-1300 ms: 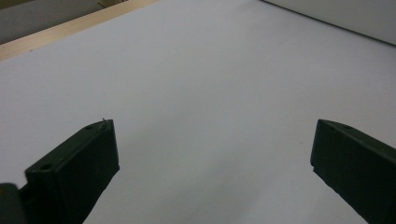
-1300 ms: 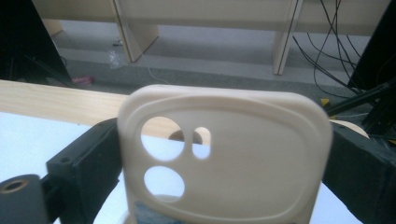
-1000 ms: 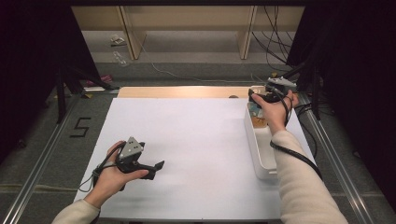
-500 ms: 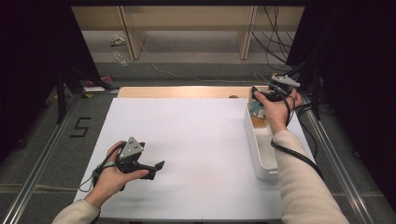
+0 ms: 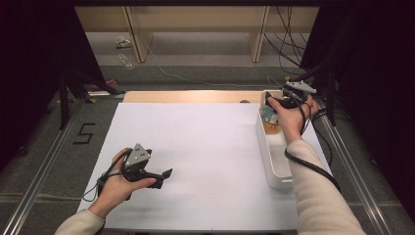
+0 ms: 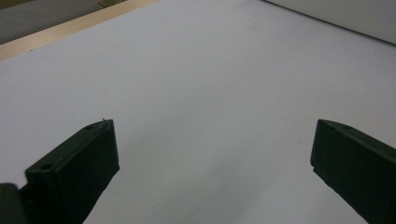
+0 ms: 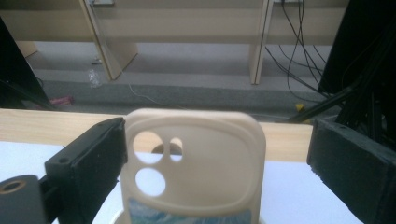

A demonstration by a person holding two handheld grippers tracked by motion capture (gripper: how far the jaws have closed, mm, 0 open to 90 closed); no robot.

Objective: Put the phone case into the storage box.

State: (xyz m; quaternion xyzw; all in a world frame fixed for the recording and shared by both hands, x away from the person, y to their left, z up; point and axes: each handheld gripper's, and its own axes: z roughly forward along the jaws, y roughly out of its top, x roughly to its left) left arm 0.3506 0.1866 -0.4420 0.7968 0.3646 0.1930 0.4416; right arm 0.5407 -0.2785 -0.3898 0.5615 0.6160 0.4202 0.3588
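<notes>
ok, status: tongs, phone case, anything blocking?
Left tongs open, idle over the white table. Right tongs open, straddling the cream phone case standing in the white bin; no grip yet. Nothing in the way.

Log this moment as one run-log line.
right gripper: open, jaws either side of cream phone case standing in white bin | left gripper: open, holding nothing, over white sheet

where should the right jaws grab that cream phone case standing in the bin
Grip the phone case by its two long side edges near the top, coming straight down over the white bin. It stands upright between the open right gripper jaws, its upper end free above the rim.
</notes>
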